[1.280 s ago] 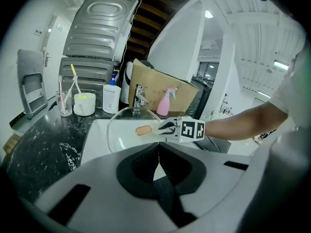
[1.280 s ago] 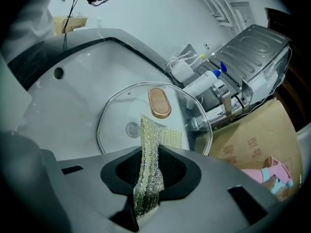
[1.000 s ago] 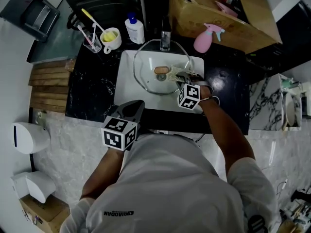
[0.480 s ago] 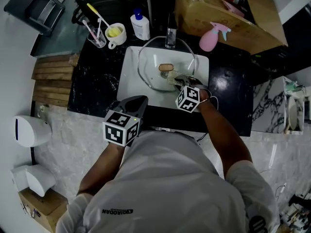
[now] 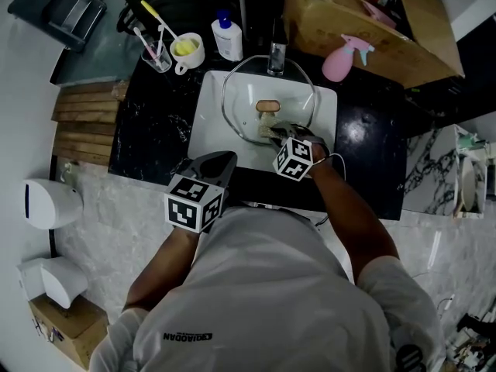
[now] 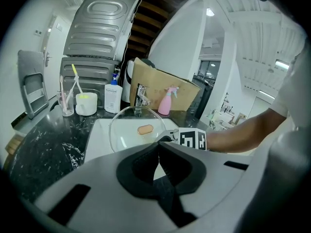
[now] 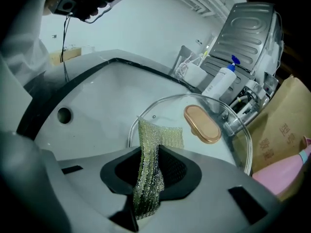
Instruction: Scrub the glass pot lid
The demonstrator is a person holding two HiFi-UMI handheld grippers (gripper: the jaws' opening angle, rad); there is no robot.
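Observation:
The round glass pot lid (image 5: 267, 107) (image 7: 194, 130) (image 6: 133, 127) with its tan oval knob (image 7: 201, 123) lies in the white sink (image 5: 209, 115), leaning toward the faucet. My right gripper (image 5: 277, 133) (image 7: 148, 171) is shut on a green-gold scrubbing cloth (image 7: 150, 154), whose free end rests on the lid's near part. My left gripper (image 5: 213, 165) (image 6: 158, 152) hangs shut and empty over the counter's front edge, clear of the sink.
Behind the sink stand a faucet (image 5: 277, 56), a white pump bottle (image 5: 228, 36), a mug (image 5: 187, 51) and a glass of toothbrushes (image 5: 155, 53). A pink spray bottle (image 5: 342, 59) and a cardboard box (image 5: 364, 22) sit at the back right. The counter (image 5: 151, 130) is black marble.
My right gripper has slid the cloth leftward and a little nearer across the lid. The left gripper has stayed put.

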